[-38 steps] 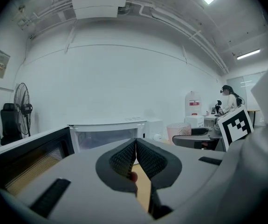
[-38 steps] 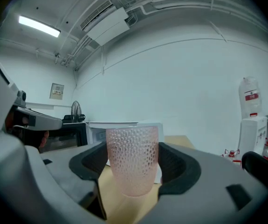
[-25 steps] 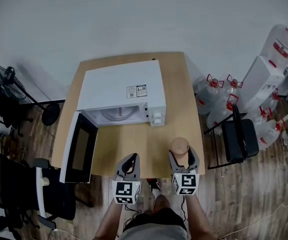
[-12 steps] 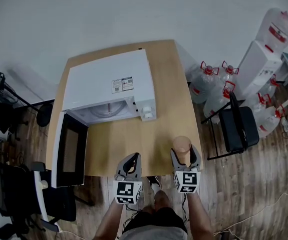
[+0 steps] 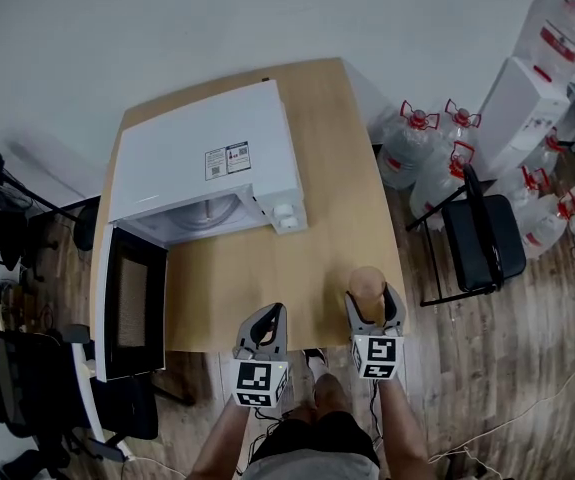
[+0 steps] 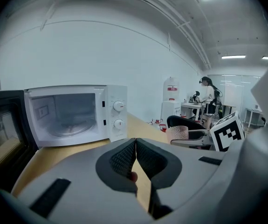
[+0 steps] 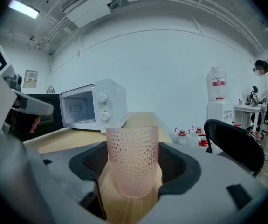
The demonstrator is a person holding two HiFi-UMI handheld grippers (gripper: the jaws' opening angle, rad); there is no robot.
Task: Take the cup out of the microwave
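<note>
Cup [image 5: 366, 285] is being held upright over the bench's [image 5: 339, 193] near right corner, outside the microwave [image 5: 202, 158], the right hand-held gripper [image 5: 372, 300] grasping its sides. The left hand-held gripper [image 5: 264, 320] is hovering clenched and empty at the near edge.

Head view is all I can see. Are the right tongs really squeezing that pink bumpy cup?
Observer: Yes, the right gripper view shows the right tongs pressing both sides of the pink bumpy cup.
Operator: And the other ones?
Observer: The left tongs are shut, with nothing between them.
Operator: Anything inside the white microwave?
Observer: Only its round glass turntable, seen in the left gripper view.
</note>
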